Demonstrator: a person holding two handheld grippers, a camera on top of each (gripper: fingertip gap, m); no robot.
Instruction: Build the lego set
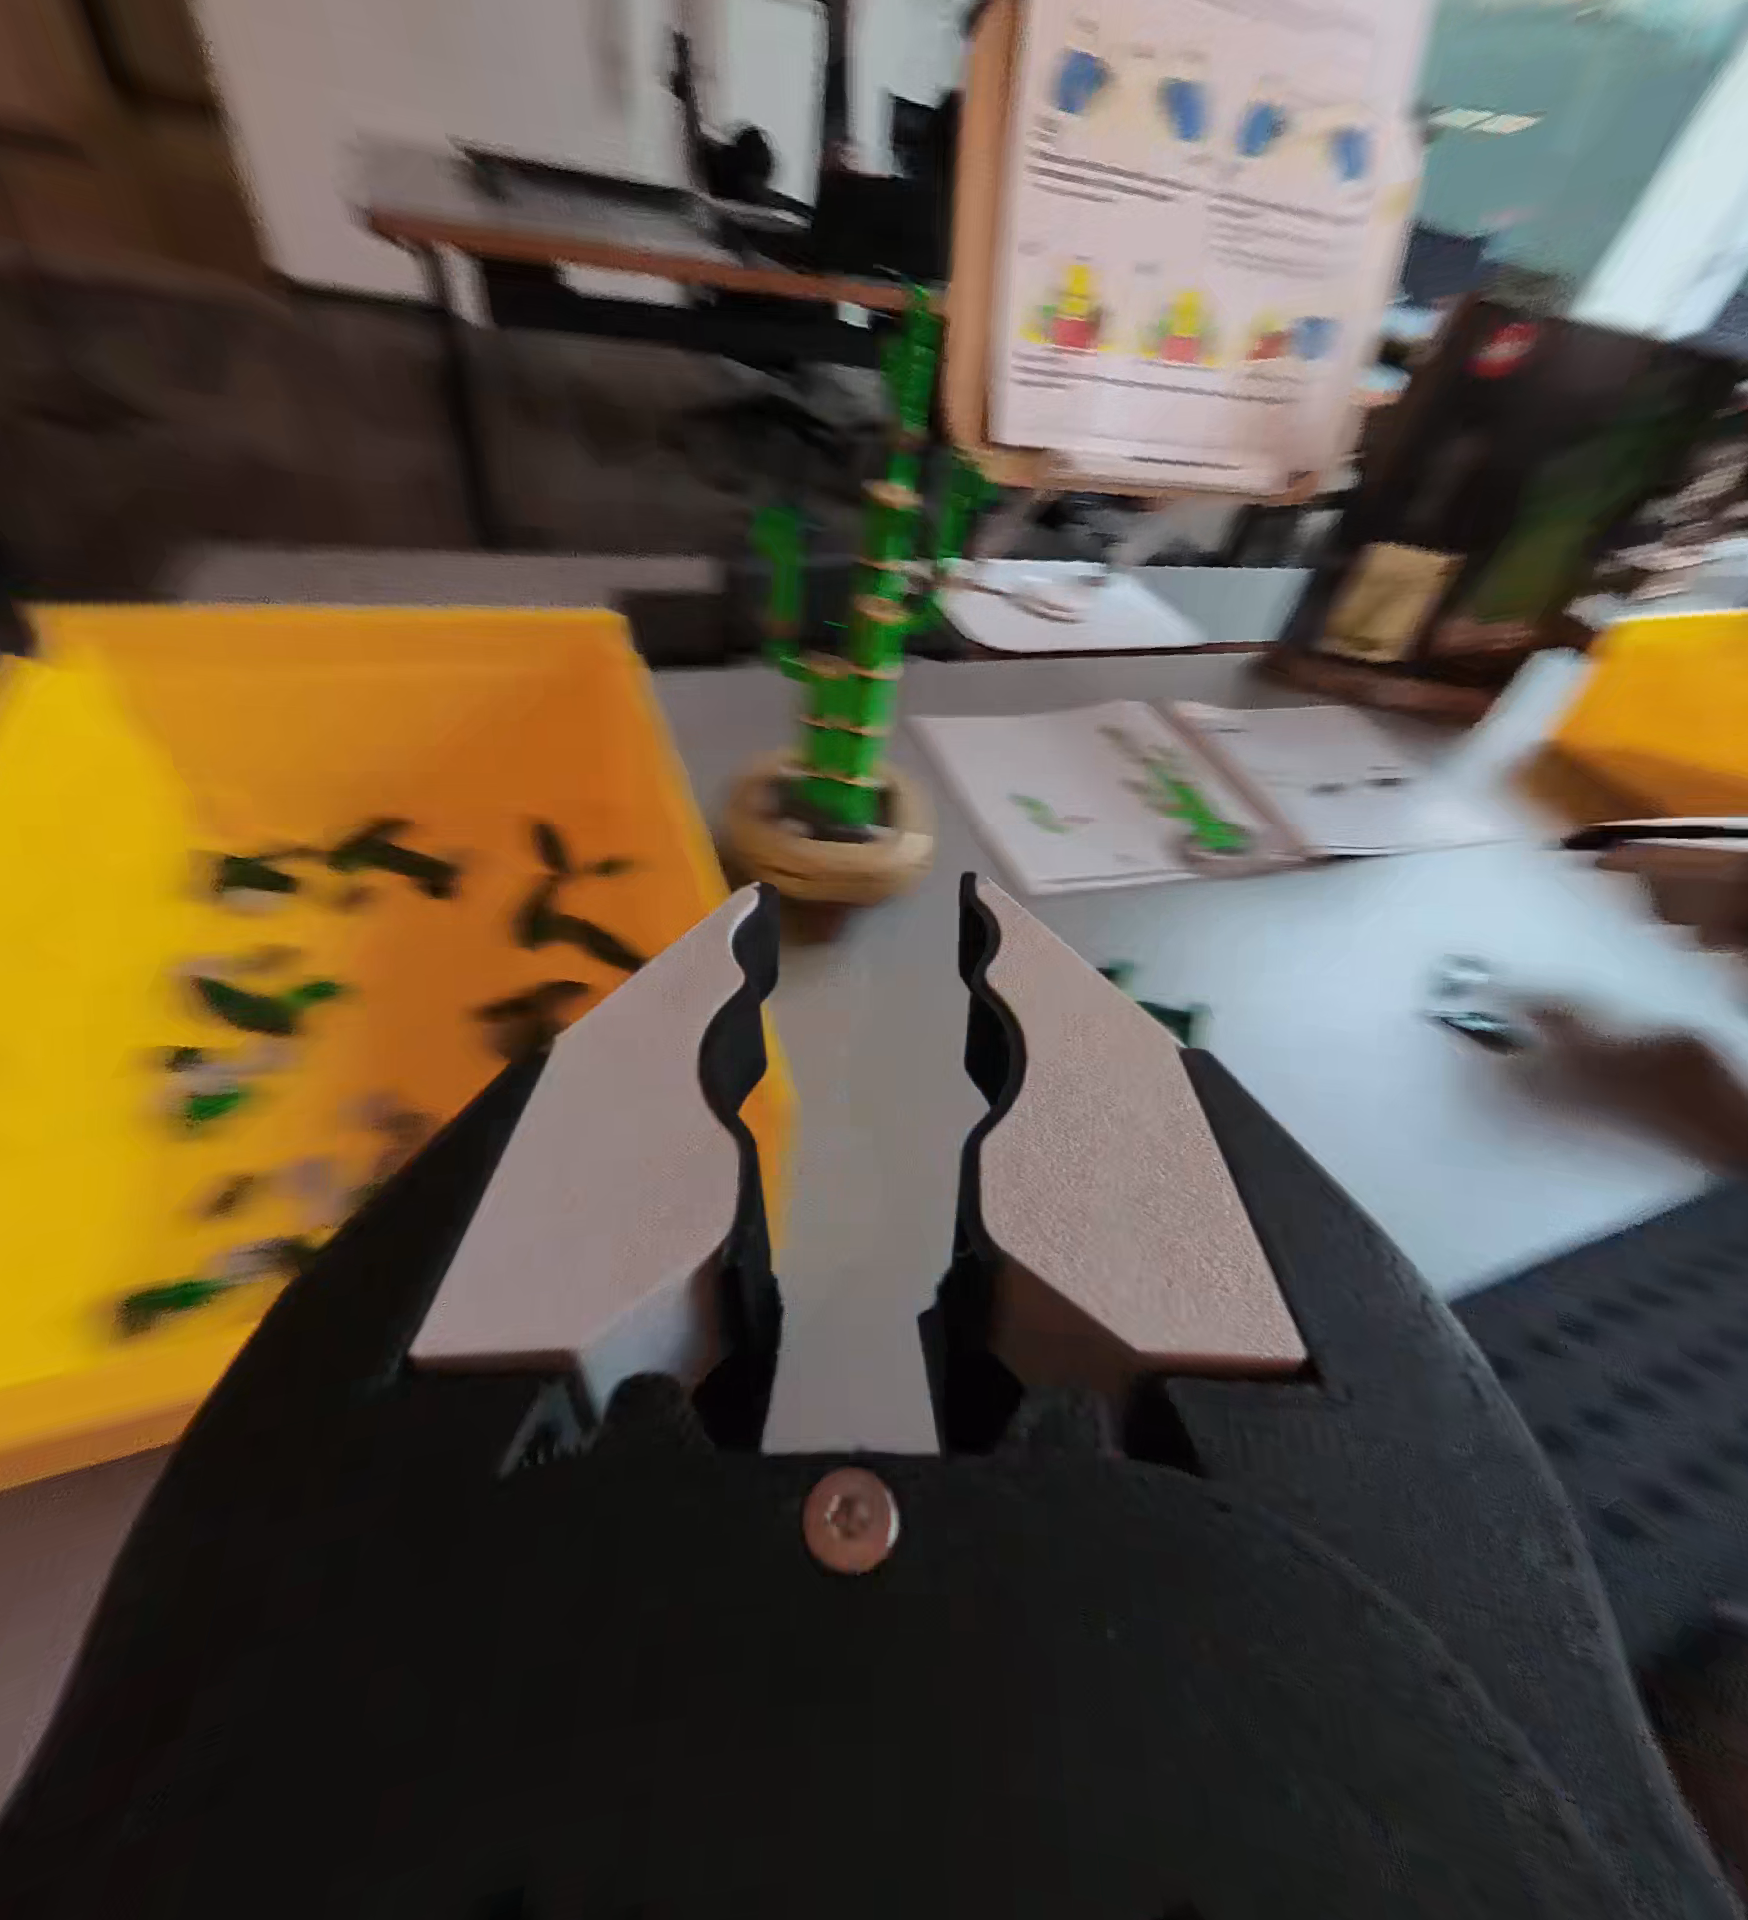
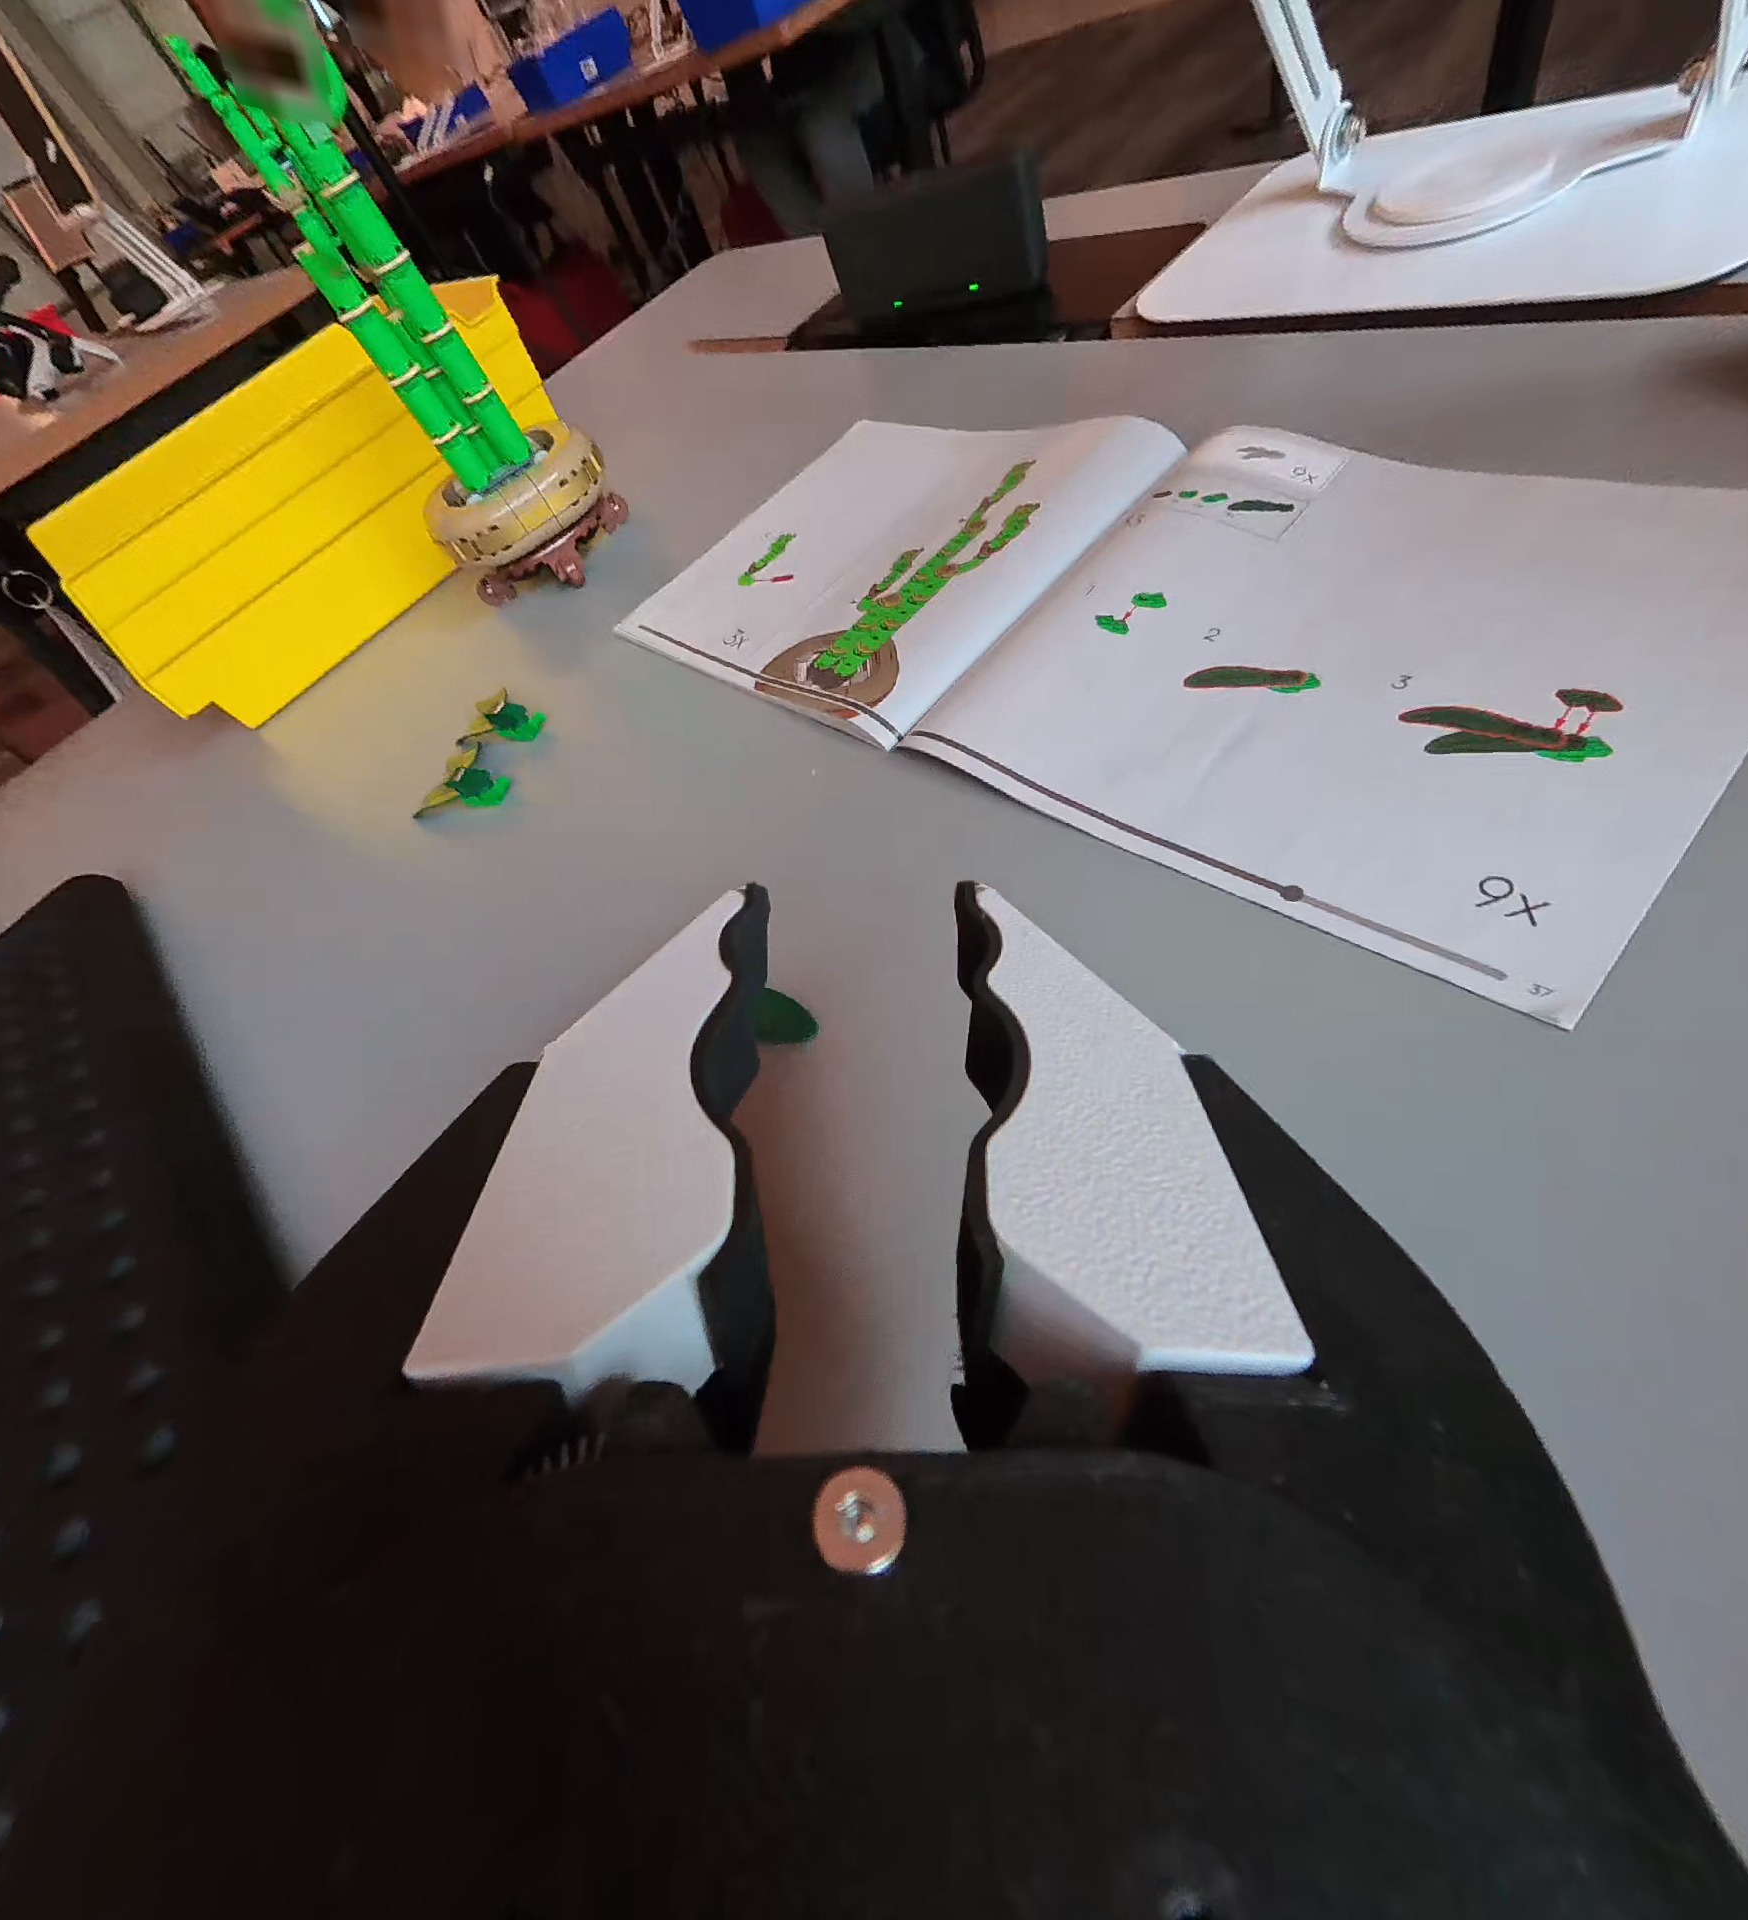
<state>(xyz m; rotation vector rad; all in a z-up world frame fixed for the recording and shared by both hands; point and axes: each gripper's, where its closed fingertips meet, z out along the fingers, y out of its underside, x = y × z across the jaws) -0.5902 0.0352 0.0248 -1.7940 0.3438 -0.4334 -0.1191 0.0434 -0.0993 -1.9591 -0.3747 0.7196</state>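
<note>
A green lego bamboo plant (image 1: 854, 665) stands in a tan round pot (image 1: 828, 847) on the grey table; it also shows in the right wrist view (image 2: 402, 322). My left gripper (image 1: 868, 909) is open and empty, above the table beside the yellow bin (image 1: 257, 727) that holds several dark green leaf pieces. My right gripper (image 2: 862, 904) is open and empty, low over the table. A green leaf piece (image 2: 785, 1018) lies just by its left finger. Two small built leaf clusters (image 2: 483, 750) lie further ahead, near the bin (image 2: 257, 520).
An open instruction booklet (image 2: 1213, 665) lies right of the plant, also in the left wrist view (image 1: 1192, 784). A second yellow bin (image 1: 1711, 717) sits far right. A lego box (image 1: 1535, 499) and a poster board (image 1: 1192, 239) stand behind. A white stand (image 2: 1472, 187) and a black box (image 2: 937, 244) are at the back. The tan round pot (image 1: 828, 847) is about 20 cm from my left fingertips.
</note>
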